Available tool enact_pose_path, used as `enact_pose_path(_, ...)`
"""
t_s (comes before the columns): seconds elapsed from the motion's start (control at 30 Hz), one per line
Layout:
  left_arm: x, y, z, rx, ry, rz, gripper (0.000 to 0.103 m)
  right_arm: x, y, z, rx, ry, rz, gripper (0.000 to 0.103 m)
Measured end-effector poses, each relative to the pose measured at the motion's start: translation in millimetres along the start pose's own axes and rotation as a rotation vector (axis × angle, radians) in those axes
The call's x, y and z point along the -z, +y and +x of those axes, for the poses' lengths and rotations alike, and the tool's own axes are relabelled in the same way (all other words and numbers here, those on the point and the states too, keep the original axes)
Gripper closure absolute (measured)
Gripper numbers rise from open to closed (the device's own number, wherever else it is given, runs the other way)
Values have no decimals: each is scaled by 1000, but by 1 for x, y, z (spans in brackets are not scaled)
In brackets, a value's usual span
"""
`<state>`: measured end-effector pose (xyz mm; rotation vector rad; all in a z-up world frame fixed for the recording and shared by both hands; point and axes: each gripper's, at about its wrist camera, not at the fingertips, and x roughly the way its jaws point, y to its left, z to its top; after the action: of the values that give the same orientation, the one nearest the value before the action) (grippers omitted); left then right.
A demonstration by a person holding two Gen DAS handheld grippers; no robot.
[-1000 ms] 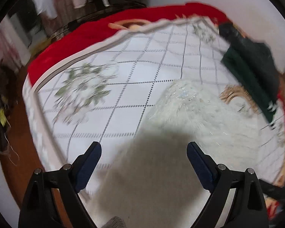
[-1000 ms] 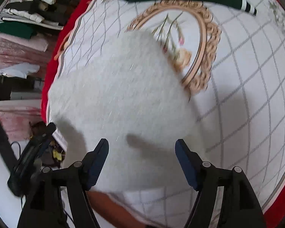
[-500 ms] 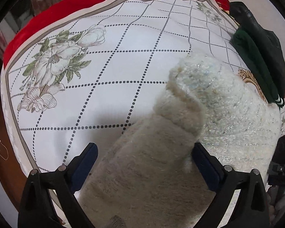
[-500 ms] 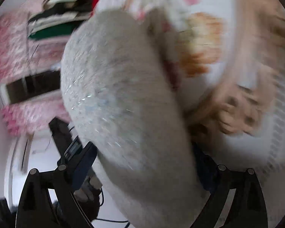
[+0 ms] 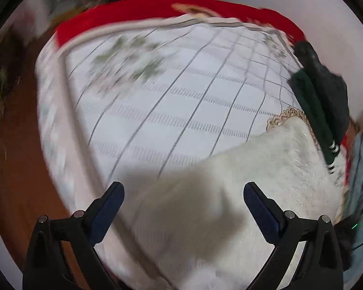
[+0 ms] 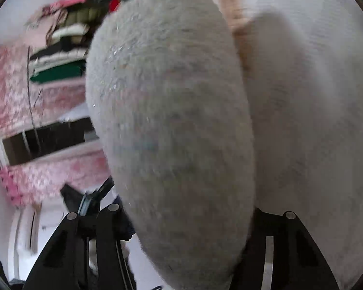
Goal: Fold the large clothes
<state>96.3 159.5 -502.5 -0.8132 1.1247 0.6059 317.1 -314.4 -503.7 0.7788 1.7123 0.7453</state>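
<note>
Now your left gripper (image 5: 184,207) hangs wide open over the bed, with nothing pinched. The near edge of the fluffy white sweater (image 5: 266,176) lies under it, spread on the checked bedspread (image 5: 181,101). Far right, a dark green folded garment (image 5: 312,111) sits beside the sweater. Your right gripper (image 6: 188,236) is closing, and a thick fold of the white sweater (image 6: 171,120) bulges up between its jaws, hiding the pads. I cannot tell if they press it yet. Folded clothes (image 6: 58,55) are stacked far left.
</note>
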Motion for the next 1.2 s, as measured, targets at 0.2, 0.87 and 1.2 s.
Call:
enact_pose_path(0.2,50,14,47,190,176,-270,2,22,-64,-22,-38,-6,119,9)
enact_pose_path(0.87,-35,-69,26,271,37,-32,91,3,-4,-54,-251,-131,29,46)
enact_pose_path(1.2,-139,-143,-37,403,10,161,92,-34,110,-99,-337,-244,-48,47)
